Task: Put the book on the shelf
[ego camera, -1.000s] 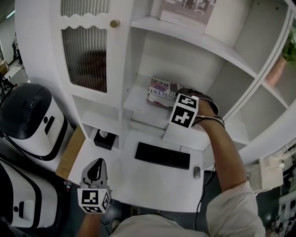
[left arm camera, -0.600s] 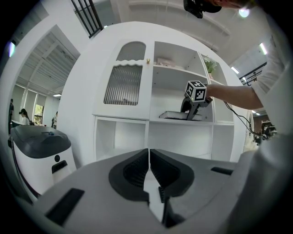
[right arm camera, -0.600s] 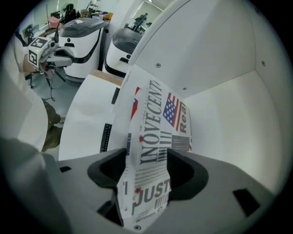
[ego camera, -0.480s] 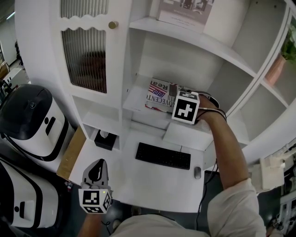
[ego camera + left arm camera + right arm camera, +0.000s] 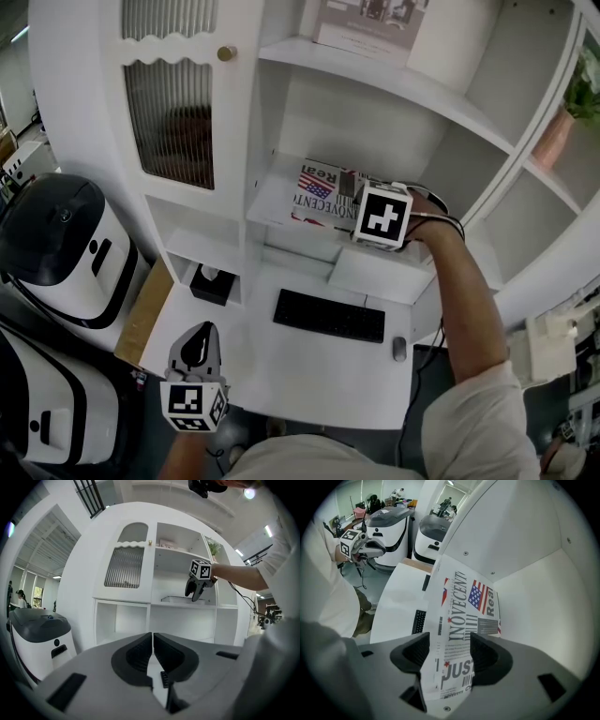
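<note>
Right gripper [image 5: 450, 656] jaws clamped on white printed book [image 5: 319, 192] lying flat on white shelf [image 5: 270, 202]; left gripper [image 5: 153, 644] jaws closed together, empty

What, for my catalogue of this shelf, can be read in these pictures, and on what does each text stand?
"INOVECENT", as best I can tell: large print along the book cover.
"JUST": large print on the cover, between the fingers of the right gripper.
"Rea": beside the flag on the cover; no more of it shows.
Fine print on the cover, and the sheet on the upper shelf: too small or blurred to read.
</note>
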### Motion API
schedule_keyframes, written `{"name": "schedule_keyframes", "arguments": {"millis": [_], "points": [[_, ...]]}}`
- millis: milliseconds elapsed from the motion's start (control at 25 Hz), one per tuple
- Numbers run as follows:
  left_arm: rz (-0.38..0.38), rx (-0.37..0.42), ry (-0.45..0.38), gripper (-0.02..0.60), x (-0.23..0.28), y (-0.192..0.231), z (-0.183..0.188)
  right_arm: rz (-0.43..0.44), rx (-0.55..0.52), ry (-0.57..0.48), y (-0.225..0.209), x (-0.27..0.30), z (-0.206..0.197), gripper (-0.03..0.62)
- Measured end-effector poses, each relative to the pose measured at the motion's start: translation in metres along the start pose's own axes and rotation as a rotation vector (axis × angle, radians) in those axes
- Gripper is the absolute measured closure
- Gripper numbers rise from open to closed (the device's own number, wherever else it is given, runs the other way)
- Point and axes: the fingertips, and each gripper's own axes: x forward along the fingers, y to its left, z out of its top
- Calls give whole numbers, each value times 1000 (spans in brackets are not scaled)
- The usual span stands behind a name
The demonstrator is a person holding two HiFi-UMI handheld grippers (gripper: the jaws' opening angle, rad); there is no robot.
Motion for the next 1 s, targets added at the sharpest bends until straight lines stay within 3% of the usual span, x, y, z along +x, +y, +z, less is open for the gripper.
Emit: {"name": "schedule_keyframes", "arguments": {"millis": [400,1000], "points": [[-28,14,-13,568,-3,-6,7,-69,148,-216,9,-34,10,326],[-77,49,-33,568,-20,-17,21,-326,419,-515,32,-92,1,356]]}}
